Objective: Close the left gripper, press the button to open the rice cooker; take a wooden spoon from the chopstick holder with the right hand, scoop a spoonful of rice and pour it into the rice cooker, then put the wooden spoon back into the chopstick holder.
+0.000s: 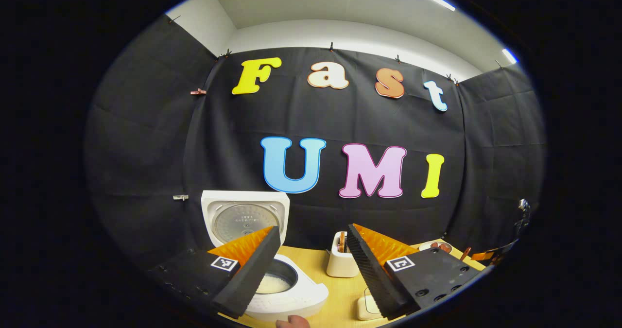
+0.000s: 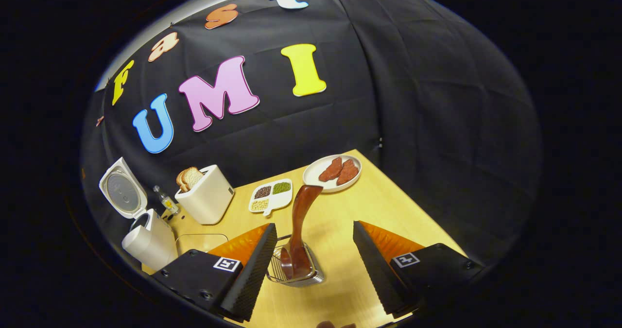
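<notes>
Left gripper point(image 1: 311, 260): jaws spread wide, nothing between them, held above the near edge of the table point(image 1: 311, 260). Rice cooker point(image 1: 286, 294) directly ahead in the left gripper view, partly hidden behind the left finger; lid point(image 1: 245, 218) raised upright, inner pot exposed with white rice point(image 1: 272, 283) in it. Toaster point(image 1: 341, 262) visible between the fingers, bread slices in its slot. Small pale item point(image 1: 368, 307) at the lower edge beside the right finger, kind not discernible. Fingertip of a person's hand point(image 1: 293, 322) at the bottom edge.

Right gripper point(image 2: 313, 265): jaws released and wide apart, straddling the chopstick holder point(image 2: 296, 269) without touching it. Holder seen as a wire basket standing on the table point(image 2: 388, 197). Wooden spoon point(image 2: 301, 221) standing in the holder, leaning away from the camera, top end overlapping the rim of the white plate point(image 2: 332, 171) in this view. Plate carrying two reddish-brown pieces. Divided dish point(image 2: 270, 196) with dark, green and yellow grains just left of the plate. Toaster point(image 2: 206, 194) farther left, small bottle point(image 2: 165, 201) beside it, then the rice cooker point(image 2: 146, 240) at the far left with its lid point(image 2: 121, 189) open. Clear rectangular item point(image 2: 201, 243) lying flat between cooker and holder, partly masked by the left finger.
</notes>
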The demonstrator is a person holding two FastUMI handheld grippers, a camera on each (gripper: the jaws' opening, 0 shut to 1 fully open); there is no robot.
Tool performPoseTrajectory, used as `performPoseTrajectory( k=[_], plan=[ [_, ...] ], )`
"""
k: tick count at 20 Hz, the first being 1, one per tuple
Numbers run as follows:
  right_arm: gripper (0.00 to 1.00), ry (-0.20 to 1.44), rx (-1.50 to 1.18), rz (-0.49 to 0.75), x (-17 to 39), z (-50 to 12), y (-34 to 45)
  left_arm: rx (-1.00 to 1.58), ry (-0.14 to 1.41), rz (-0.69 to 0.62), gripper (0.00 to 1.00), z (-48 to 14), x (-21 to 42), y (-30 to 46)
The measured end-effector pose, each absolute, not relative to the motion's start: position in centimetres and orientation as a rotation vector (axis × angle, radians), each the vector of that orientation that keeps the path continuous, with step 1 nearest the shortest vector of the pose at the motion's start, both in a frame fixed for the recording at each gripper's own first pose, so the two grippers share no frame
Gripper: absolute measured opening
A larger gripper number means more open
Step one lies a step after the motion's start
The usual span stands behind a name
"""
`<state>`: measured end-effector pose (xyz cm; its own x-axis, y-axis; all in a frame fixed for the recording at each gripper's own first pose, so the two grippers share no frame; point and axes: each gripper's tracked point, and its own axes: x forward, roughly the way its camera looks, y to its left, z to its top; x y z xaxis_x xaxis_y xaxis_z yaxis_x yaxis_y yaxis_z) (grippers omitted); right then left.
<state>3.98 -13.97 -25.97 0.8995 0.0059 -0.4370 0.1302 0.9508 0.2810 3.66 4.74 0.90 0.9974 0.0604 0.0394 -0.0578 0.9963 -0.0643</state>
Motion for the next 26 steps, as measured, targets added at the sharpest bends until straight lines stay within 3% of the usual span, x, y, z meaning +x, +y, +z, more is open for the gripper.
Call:
performPoseTrajectory(
  k=[8,15,21,26],
  plan=[
    [0.98,0.171,0.148,-0.17,-2.6,-10.8,-16.4,-0.045,-0.092,0.039,0.95,4.2,8.8,8.3],
    [0.98,0.033,0.108,-0.043,-4.0,-1.5,-6.7,0.012,-0.13,0.069,0.94,8.0,13.9,13.3],
    [0.98,-0.017,0.12,0.075,-3.9,1.9,0.9,0.033,-0.125,0.171,0.96,7.9,20.1,18.9],
    [0.98,-0.007,0.093,0.073,-3.8,1.8,2.4,0.008,-0.068,0.252,0.94,4.7,24.8,23.2]
  ],
)
